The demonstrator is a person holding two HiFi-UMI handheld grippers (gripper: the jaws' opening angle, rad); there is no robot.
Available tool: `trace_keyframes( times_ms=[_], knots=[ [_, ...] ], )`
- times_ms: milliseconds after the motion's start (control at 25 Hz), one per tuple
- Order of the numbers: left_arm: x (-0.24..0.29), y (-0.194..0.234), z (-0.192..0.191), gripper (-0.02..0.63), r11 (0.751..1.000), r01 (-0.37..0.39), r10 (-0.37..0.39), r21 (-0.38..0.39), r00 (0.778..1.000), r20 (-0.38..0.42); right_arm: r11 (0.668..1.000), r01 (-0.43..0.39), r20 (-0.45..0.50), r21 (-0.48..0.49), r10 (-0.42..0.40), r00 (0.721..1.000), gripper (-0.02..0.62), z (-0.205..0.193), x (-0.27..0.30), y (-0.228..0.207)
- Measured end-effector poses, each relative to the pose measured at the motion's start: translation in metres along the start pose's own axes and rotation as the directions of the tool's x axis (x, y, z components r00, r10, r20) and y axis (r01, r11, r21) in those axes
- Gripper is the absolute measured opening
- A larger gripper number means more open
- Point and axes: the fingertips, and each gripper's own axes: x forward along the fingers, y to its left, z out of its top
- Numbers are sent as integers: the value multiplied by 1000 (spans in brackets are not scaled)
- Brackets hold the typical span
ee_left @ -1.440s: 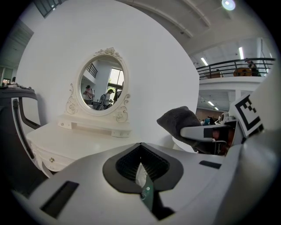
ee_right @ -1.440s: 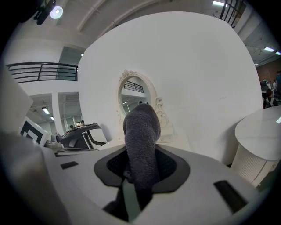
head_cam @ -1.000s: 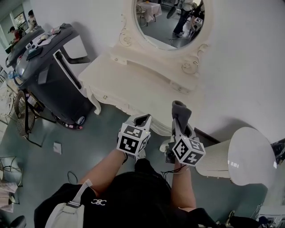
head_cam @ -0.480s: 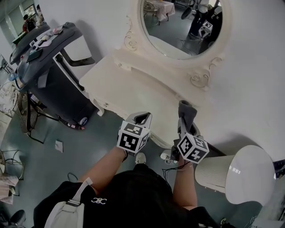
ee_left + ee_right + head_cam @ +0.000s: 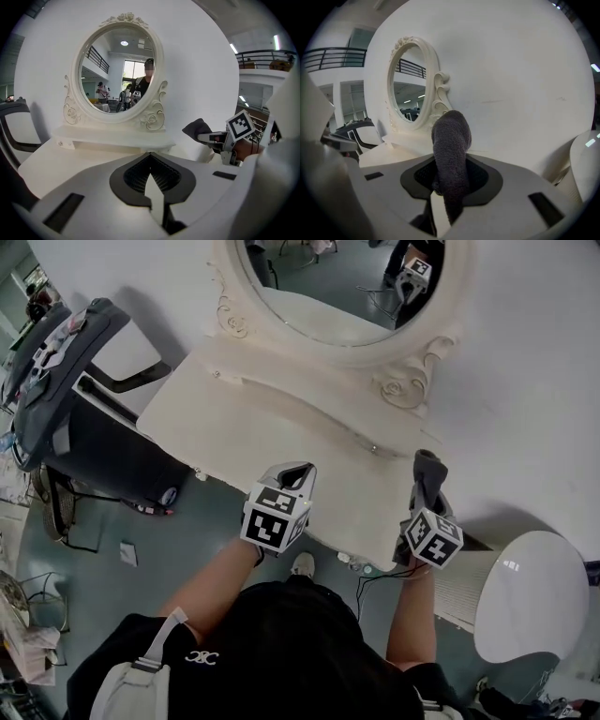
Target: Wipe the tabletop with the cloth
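At far left a dark cart (image 5: 84,427) carries a scatter of small things on its sloped top, too small to name, and a scrap of paper (image 5: 128,552) lies on the grey-green floor below it. Next comes the white dressing table (image 5: 234,423), its top bare, with an oval mirror (image 5: 328,282) in a scrolled frame at its back against the white wall. Your left gripper (image 5: 298,471) hangs over the table's front edge. Its jaws are pressed together with nothing between them, and its cube shows black-and-white square markers. Below it, one pale shoe (image 5: 302,564) shows on the floor, and a small white emblem (image 5: 200,658) on your black top is too small to read. Your right gripper (image 5: 424,495) is over the table's right end, near the wall. Its jaws are clamped on the dark grey cloth (image 5: 428,470), which stands up out of them in a thick roll and bends over at its tip. From the left gripper view the cloth shows against the wall, right of the mirror; whether it touches the tabletop cannot be told. At far right, beside the table, stands a ribbed white drum (image 5: 530,592) with a smooth domed top, closed, so its contents cannot be seen.
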Motion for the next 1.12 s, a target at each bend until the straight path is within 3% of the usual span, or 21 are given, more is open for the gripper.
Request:
trace_keyframes(
  times_ms=[240,400,560,880,1000,1120],
  knots=[
    [24,9,-3,5,1000,-23,22,-2,998,-51,975,42,-76,-220,-60,995,121,7,62,-72],
    [30,22,-4,5,999,-41,41,-4,997,-69,916,1,-166,-402,-73,983,121,2,121,-99],
    [32,32,-4,5,998,-65,63,-16,995,-78,866,-83,-256,-494,-53,965,121,-16,170,-111],
    [37,42,-15,5,995,-95,93,-7,987,-135,767,-233,-377,-598,-13,926,121,-37,227,-126],
    [36,44,-22,5,994,-106,104,-8,982,-156,779,-257,-408,-573,1,913,121,-44,239,-134],
    [37,46,-28,5,993,-115,113,-2,978,-178,780,-262,-385,-568,29,922,121,-44,246,-136]
  ],
)
